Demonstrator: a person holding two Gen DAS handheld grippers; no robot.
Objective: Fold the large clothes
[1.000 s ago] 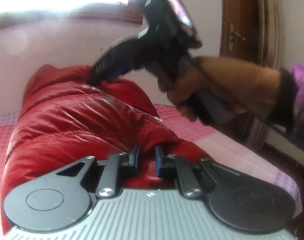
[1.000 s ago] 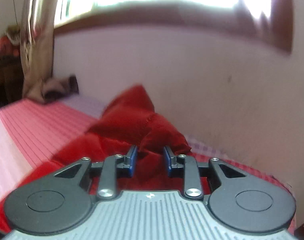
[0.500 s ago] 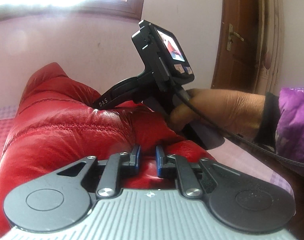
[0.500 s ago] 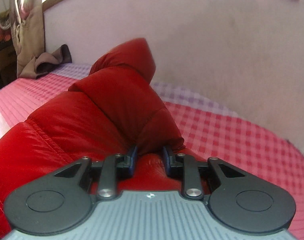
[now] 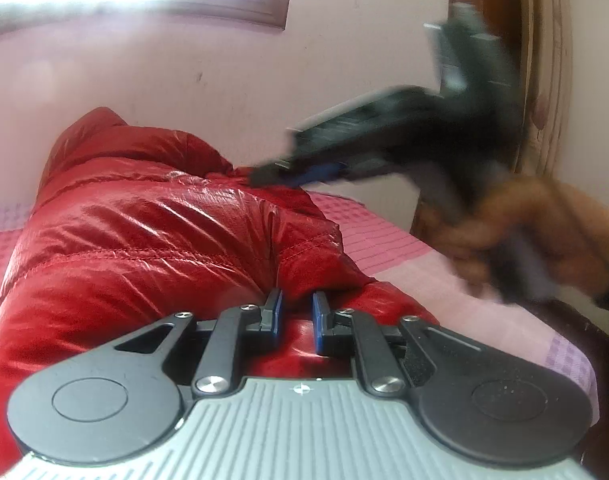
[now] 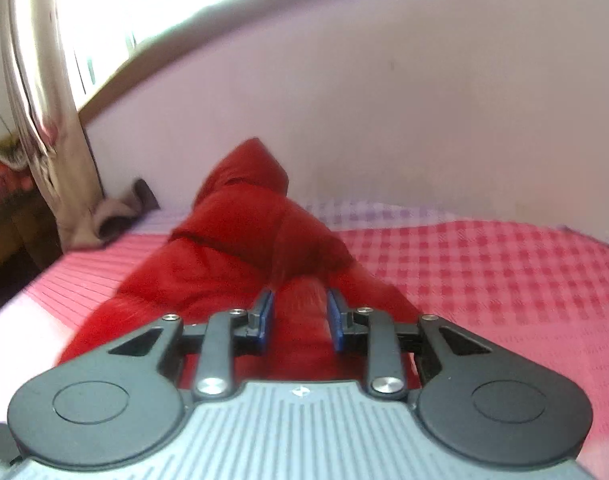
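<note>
Mid-fold. Red puffer jacket (image 5: 152, 240) bunched on pink checked bedspread (image 6: 504, 280), not flat yet. Left gripper (image 5: 296, 312) clenched on jacket fabric; right gripper (image 6: 298, 312) opening slightly, fabric between pads. Final folds, smoothing left.

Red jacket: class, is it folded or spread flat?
Folded: the red jacket lies bunched in thick doubled layers on the bed, not flat.

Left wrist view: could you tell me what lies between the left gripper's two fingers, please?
A fold of the red jacket sits pinched between the left gripper's fingers, as the left wrist view shows.
</note>
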